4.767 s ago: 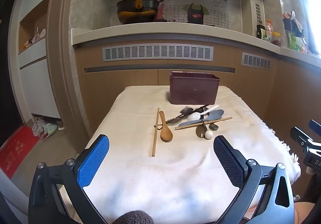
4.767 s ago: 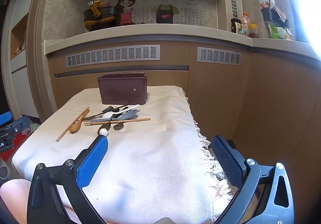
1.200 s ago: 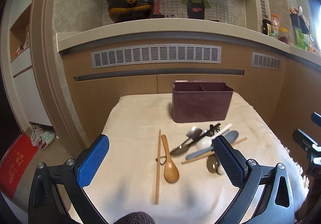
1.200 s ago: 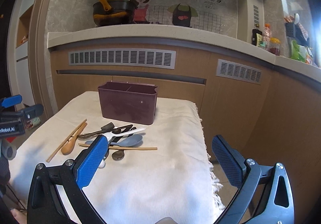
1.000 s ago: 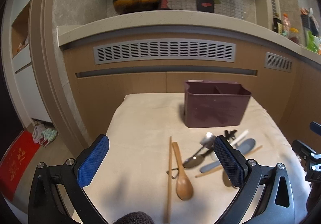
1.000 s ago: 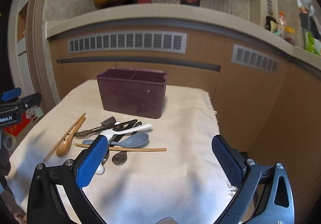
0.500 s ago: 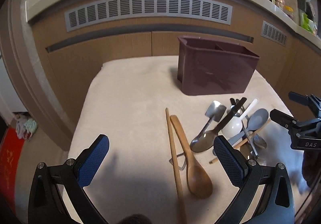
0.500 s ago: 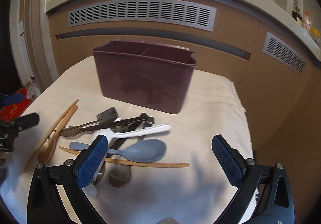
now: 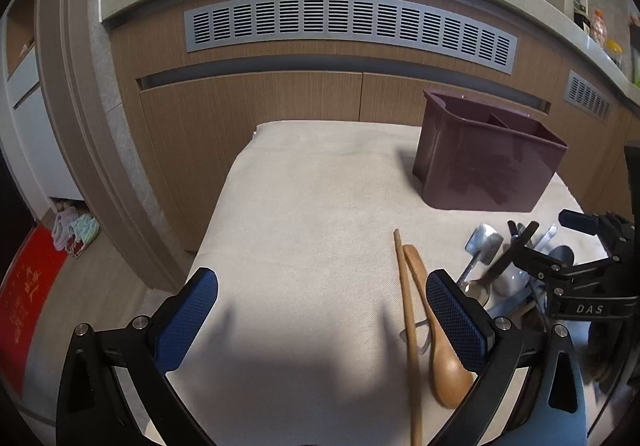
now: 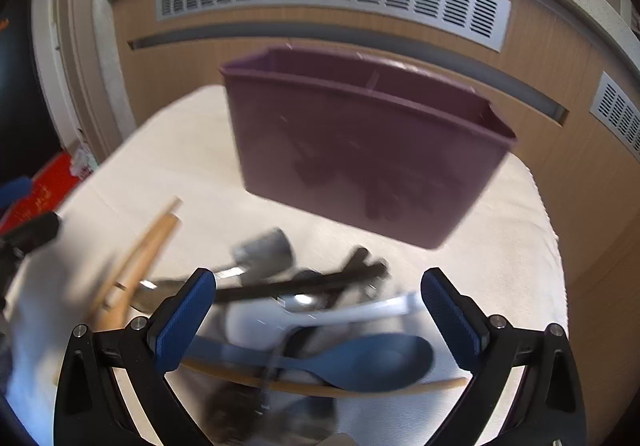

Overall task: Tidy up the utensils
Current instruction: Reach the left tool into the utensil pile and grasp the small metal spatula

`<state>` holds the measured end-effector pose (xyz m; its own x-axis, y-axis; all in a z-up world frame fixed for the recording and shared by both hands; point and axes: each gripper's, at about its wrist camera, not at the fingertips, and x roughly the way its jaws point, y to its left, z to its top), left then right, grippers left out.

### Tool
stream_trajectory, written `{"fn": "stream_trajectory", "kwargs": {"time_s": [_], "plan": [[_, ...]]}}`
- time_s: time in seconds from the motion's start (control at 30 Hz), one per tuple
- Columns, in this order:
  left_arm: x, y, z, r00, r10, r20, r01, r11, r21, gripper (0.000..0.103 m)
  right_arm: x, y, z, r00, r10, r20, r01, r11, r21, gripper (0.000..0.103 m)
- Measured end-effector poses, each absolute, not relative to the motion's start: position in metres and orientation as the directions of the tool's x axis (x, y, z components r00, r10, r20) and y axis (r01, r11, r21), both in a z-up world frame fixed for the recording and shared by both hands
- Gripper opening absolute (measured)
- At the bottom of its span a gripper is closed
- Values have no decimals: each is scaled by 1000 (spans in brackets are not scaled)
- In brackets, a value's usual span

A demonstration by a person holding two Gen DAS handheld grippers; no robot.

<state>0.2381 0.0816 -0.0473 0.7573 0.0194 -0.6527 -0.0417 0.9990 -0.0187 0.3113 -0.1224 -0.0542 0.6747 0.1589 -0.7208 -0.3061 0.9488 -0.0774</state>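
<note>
Two grippers, fingers apart: right gripper [image 10: 316,310] poised over the utensil pile [image 10: 304,326] at lower centre, below the divided maroon caddy [image 10: 360,150]; best to close on one handle only, the white spoon [image 10: 320,316].

The whole right wrist view was motion-blurred: the jumbled heap of metal and plastic utensils [image 10: 304,302] could not be separated piece by piece, and the dark items [image 10: 240,414] at its near end were unreadable. In the left wrist view, the right gripper [image 9: 532,246] hid most of that heap, the left gripper's blue-padded finger [image 9: 456,322] covered part of the light wooden spoon [image 9: 448,378], and the single wooden chopstick [image 9: 408,318] was cut off by the bottom edge.
</note>
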Motion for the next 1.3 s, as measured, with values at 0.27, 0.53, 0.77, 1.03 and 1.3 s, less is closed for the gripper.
{"fn": "stream_trajectory", "kwargs": {"time_s": [0.27,0.53,0.77,1.03,1.3], "plan": [[243,61,-51,742,-52,-669,32,999,-42,102,296,-161,-69,646,130,-752,-259,964,-57,96],[247,6,-53,699,-200,-687,248,968,-29,95,286,-188,-75,585,197,-787,-284,958,29,25],[249,-6,-57,680,-195,-707,248,968,-28,95,275,-207,-73,573,266,-775,-285,951,115,8],[256,-14,-58,654,-228,-721,281,959,-48,93,265,-239,-68,649,143,-748,-188,982,25,7],[311,-40,-52,580,-270,-768,393,919,-26,57,250,-248,-70,656,159,-738,-186,981,46,9]]}}
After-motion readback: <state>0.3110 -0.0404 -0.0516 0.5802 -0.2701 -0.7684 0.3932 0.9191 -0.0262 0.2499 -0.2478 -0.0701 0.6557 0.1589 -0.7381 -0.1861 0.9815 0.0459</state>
